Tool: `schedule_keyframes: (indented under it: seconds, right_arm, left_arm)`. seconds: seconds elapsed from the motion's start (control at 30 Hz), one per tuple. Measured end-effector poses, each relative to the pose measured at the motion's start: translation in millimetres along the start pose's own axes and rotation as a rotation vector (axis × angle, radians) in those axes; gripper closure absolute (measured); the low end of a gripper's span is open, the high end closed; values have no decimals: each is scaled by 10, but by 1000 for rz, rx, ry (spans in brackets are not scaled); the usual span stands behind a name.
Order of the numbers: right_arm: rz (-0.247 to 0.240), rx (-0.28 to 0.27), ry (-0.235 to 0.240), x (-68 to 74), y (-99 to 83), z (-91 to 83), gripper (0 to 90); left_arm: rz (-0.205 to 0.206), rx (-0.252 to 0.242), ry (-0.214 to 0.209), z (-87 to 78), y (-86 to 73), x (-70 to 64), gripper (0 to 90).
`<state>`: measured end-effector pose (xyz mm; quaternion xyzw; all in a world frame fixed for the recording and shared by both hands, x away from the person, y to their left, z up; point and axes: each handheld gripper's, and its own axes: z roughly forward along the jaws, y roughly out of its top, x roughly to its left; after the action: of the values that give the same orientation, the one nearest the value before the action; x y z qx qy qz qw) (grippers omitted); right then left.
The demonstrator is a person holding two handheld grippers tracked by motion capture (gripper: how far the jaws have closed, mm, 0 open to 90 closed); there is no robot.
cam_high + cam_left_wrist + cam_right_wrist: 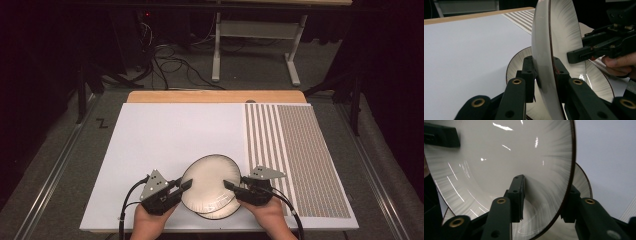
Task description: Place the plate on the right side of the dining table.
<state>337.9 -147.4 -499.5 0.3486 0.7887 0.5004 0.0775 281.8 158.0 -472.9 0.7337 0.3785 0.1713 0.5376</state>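
From up high, I've got the upper plate point(209, 181) pinched at both edges, left tongs point(184, 186) and right tongs point(229, 186), over a second plate point(222, 211) on the white surface point(170, 135). Left tongs' view: rim clamped tight, plate point(554, 45) raised. Right tongs' view: same grip on the rim point(499, 157).

left gripper point(546, 75) fingers clamp upper plate point(564, 32) rim | right gripper point(584, 53) grips far rim | lower plate point(599, 82) beneath

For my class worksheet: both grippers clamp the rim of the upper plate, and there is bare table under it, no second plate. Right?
Not quite. Both grippers, left and right, do clamp the upper plate, but a second plate lies on the table beneath it, as the left gripper view shows.
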Motion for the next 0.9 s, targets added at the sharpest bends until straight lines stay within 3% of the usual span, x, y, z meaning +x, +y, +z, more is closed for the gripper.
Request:
schedule_keyframes:
  seconds: [0.1, 0.37, 0.7, 0.9]
  right_arm:
    - [21, -23, 7, -8, 18, -50, 692]
    - [-10, -51, -5, 39, 53, -139, 753]
    - [-18, -70, -15, 80, 81, -209, 776]
    - [-24, -94, -26, 71, 96, -270, 785]
  left_arm:
    - [-2, 2, -1, -11, 3, -3, 779]
    - [-22, -5, -5, -53, 7, 17, 804]
    - [7, -17, 6, -58, 0, -5, 804]
    - [0, -34, 2, -32, 16, -25, 801]
